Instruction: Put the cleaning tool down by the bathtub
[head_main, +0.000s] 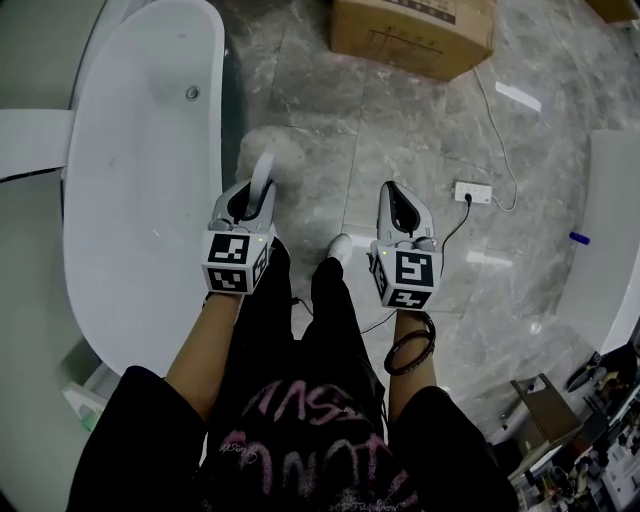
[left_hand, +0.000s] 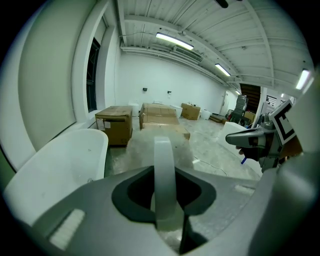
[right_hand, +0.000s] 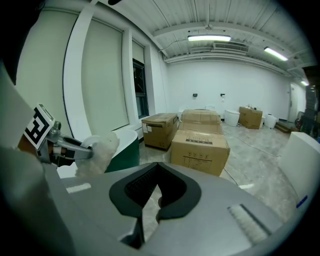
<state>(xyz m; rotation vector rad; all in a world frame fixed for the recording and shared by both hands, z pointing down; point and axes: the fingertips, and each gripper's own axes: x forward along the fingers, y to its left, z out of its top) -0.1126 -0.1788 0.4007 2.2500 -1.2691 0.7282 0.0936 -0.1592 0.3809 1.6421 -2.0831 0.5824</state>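
The cleaning tool is a white curved handle (head_main: 262, 178) with a pale fluffy head (head_main: 271, 150). My left gripper (head_main: 254, 196) is shut on the handle and holds it above the marble floor, just right of the white bathtub (head_main: 130, 180). In the left gripper view the handle (left_hand: 164, 170) rises from between the jaws, with the fluffy head (left_hand: 160, 142) beyond and the bathtub (left_hand: 60, 165) to the left. My right gripper (head_main: 399, 200) hovers beside it, shut on nothing. The right gripper view shows the fluffy head (right_hand: 99, 149) at the left.
A cardboard box (head_main: 412, 32) stands on the floor ahead, and more boxes (right_hand: 200, 145) lie farther off. A white power strip (head_main: 473, 192) with its cable lies to the right. A white fixture (head_main: 608, 230) with a blue pen (head_main: 580, 238) is at far right. The person's shoe (head_main: 340, 246) is below.
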